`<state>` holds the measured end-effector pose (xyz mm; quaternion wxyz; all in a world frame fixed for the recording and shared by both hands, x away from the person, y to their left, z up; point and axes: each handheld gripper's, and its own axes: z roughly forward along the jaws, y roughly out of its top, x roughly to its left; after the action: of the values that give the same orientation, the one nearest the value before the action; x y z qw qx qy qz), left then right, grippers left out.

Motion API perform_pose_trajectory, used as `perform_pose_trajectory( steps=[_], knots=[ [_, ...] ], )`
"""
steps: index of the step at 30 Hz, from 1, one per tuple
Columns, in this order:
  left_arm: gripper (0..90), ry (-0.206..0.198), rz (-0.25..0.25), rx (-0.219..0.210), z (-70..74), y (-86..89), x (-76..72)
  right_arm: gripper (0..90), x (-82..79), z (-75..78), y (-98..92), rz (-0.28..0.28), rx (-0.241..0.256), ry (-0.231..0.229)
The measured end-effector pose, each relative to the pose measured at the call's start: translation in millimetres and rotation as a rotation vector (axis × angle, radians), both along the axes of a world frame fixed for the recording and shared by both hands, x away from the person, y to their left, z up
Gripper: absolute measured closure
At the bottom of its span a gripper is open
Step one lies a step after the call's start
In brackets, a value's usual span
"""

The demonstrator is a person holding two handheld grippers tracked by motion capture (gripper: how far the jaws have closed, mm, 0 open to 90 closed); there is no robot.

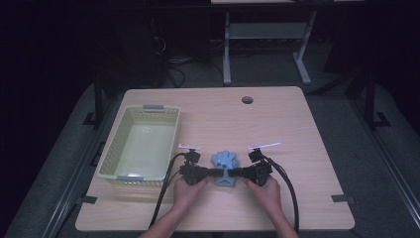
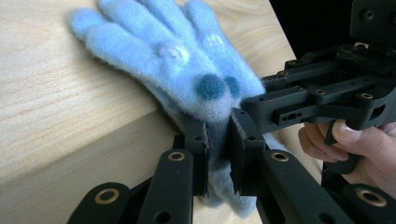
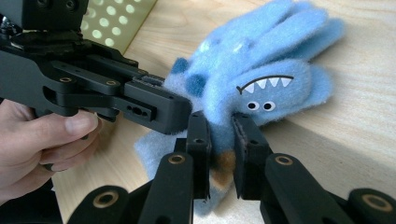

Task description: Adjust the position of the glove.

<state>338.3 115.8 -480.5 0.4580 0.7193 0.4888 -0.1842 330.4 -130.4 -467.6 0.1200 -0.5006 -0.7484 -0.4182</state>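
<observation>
left gripper [image 1: 212, 173] – clamped on blue glove [image 1: 224, 160] | right gripper [image 1: 237, 173] – likewise, facing inward

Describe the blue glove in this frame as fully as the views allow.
The blue glove is fuzzy, fleece-like fabric with darker blue round patches and a stitched face on its thumb: white eyes, black brow line, white teeth. Its fingers point away from the person, resting on the wooden table right of the yellow basket. The left gripper and right gripper each pinch its cuff end from opposite sides. A brownish patch shows near the cuff.
</observation>
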Motion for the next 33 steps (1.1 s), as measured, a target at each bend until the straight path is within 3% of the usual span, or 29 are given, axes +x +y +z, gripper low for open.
perform_pose_trajectory(
  steps=[15, 24, 33],
  knots=[
    [80.8, -0.047, -0.001, -0.005, 19.7, 2.7, -0.6, 79.0, -0.1, 19.2, 1.8, 0.012, 0.029, -0.039],
    [80.7, -0.132, -0.023, -0.009, 51.6, 10.0, 0.8, 79.1, 1.0, 46.2, 3.5, 0.023, 0.060, -0.087],
    [80.7, -0.163, -0.011, -0.006, 73.1, 29.2, 1.8, 79.1, 6.6, 67.1, 20.5, 0.048, 0.072, -0.119]
  ],
)
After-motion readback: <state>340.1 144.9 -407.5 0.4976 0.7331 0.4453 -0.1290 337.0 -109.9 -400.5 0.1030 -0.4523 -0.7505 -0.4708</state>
